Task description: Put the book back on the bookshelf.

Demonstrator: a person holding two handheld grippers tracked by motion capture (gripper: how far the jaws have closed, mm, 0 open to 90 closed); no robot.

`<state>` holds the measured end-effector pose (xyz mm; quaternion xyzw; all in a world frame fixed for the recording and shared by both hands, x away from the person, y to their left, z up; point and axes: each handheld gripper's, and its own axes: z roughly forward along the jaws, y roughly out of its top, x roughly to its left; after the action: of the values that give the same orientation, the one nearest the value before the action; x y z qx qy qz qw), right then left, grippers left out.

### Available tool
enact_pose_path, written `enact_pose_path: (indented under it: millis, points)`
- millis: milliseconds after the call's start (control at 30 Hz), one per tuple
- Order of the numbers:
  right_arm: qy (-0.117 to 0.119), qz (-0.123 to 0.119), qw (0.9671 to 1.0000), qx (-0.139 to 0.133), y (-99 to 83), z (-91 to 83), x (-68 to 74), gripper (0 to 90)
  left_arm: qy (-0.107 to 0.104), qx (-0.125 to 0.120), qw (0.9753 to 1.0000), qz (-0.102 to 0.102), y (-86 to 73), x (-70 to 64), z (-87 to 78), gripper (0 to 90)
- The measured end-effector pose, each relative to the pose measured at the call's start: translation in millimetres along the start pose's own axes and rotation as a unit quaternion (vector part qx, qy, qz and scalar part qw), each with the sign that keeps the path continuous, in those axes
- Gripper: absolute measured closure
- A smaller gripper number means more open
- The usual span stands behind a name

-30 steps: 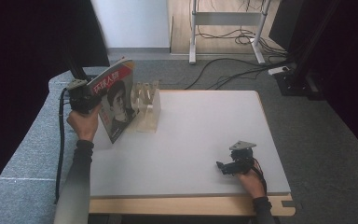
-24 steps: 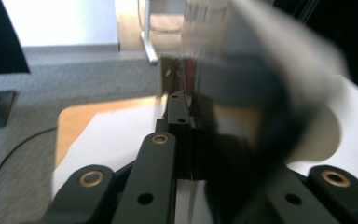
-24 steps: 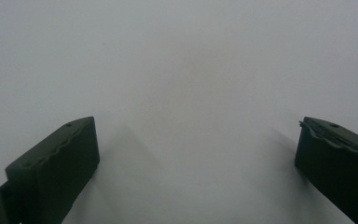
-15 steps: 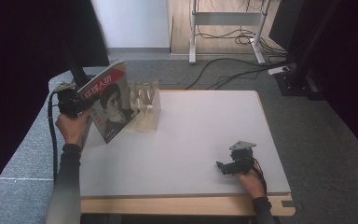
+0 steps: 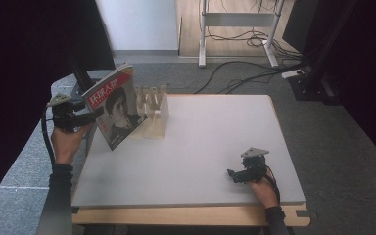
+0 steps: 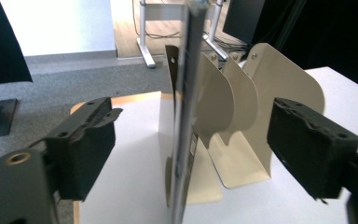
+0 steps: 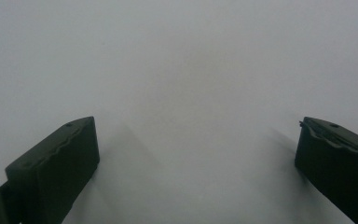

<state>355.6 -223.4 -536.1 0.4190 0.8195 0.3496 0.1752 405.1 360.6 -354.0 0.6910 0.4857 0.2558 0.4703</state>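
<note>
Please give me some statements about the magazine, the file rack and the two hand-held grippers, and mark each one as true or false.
1. The left hand-held gripper has its jaws open, one on each side of the magazine. True.
2. The magazine lies flat on the table. False: it stands on its lower edge, leaning at the beige file rack.
3. The right hand-held gripper holds a pen. False: its jaws are open and hold nothing.
4. The rack stands near the table's far left corner. True.
5. The right hand-held gripper is beside the rack. False: it sits near the table's front right.

Magazine (image 5: 114, 110) and rack (image 5: 152, 111) block the table's (image 5: 215, 142) left rear.
</note>
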Motion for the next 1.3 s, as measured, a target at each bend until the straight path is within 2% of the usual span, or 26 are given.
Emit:
enact_pose_path:
  millis: [100, 300, 433, 633, 767, 867, 933, 967, 1067, 1200, 1300]
  points:
    - [0.001, -0.001, 1.0000, 0.001, 0.1, -0.1, -0.1, 0.0, -0.014, 0.002, 0.9999, 0.002, -3.6, -3.2, -8.2, 10.6]
    - [0.000, -0.001, 1.0000, 0.001, 0.1, -0.1, -0.1, 0.0, -0.014, -0.001, 0.9998, 0.011, -8.5, -13.5, -27.1, 4.9]
    - [0.000, -0.001, 1.0000, 0.001, 0.2, -0.1, -0.1, 0.0, -0.016, 0.003, 0.9996, 0.024, -12.6, -26.1, -37.8, 1.0]
    - [0.000, 0.000, 1.0000, 0.001, 0.3, -0.1, 0.1, 0.0, -0.039, 0.017, 0.9982, 0.043, -22.8, -48.0, -42.8, 0.4]
    - [0.000, 0.000, 1.0000, 0.001, 0.3, -0.1, 0.1, 0.0, -0.055, 0.017, 0.9970, 0.052, -29.3, -61.4, -38.8, 0.3]
    - [0.000, 0.000, 1.0000, 0.001, 0.3, -0.1, 0.1, 0.0, -0.075, 0.024, 0.9948, 0.064, -33.4, -73.0, -31.3, 0.0]
    - [0.000, 0.000, 1.0000, 0.001, 0.3, -0.1, 0.1, 0.0, -0.084, 0.029, 0.9932, 0.074, -36.1, -81.1, -25.0, 0.0]
    - [0.000, 0.000, 1.0000, 0.001, 0.3, -0.1, 0.1, 0.0, -0.084, 0.029, 0.9932, 0.074, -36.1, -81.1, -25.0, 0.0]
    - [0.000, 0.001, 1.0000, 0.002, 0.3, -0.2, 0.3, 0.0, -0.114, 0.030, 0.9901, 0.076, -42.6, -95.1, -11.4, 0.0]
    - [0.000, 0.001, 1.0000, 0.002, 0.3, -0.2, 0.3, 0.0, -0.127, 0.042, 0.9870, 0.090, -51.5, -108.4, 5.3, 0.0]
    - [0.000, 0.001, 1.0000, 0.002, 0.3, -0.2, 0.2, 0.0, -0.139, 0.049, 0.9850, 0.090, -59.1, -115.6, 17.5, 0.0]
